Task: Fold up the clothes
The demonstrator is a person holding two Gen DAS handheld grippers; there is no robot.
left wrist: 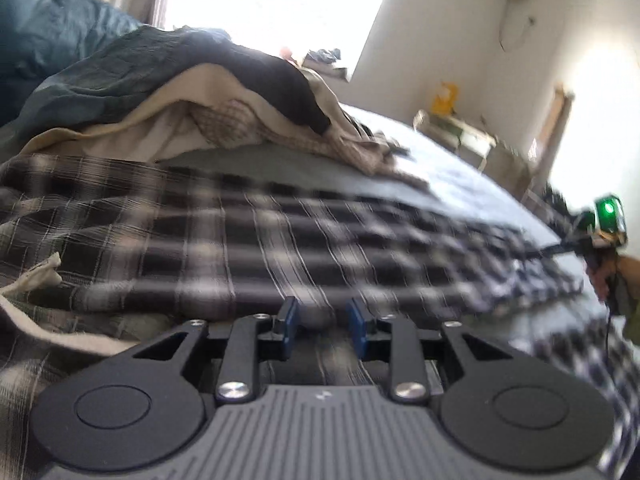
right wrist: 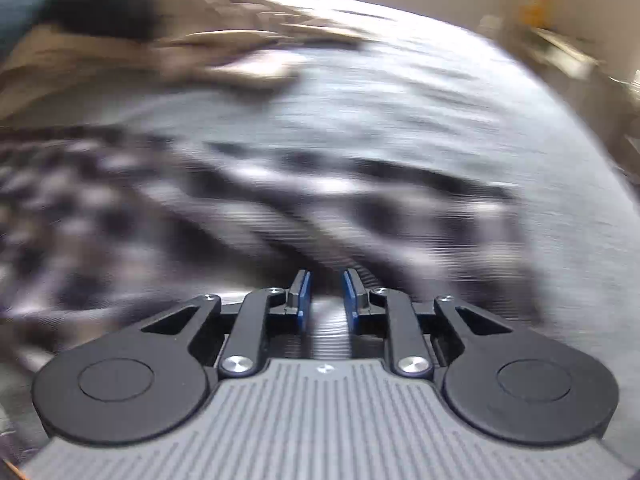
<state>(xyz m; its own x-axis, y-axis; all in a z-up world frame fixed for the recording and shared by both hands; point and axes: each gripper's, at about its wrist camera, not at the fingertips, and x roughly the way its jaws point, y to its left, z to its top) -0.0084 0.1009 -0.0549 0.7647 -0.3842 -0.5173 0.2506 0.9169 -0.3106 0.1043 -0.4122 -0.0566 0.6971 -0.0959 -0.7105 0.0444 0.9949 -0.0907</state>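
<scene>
A black-and-white plaid shirt lies stretched across the grey bed sheet. My left gripper is low over its near edge, its blue pads shut on a bunch of the plaid cloth. In the left wrist view my right gripper, with a green light on its body, is at the far right, and a taut strip of the shirt runs into it. The right wrist view is badly blurred. It shows the right gripper with its pads close together on cloth, and the plaid shirt spread ahead on the bed sheet.
A heap of other clothes, beige, checked, black and teal, is piled behind the shirt on the left. A teal quilt lies further back. Low furniture stands along the white wall beyond the bed. A hand holds the right gripper.
</scene>
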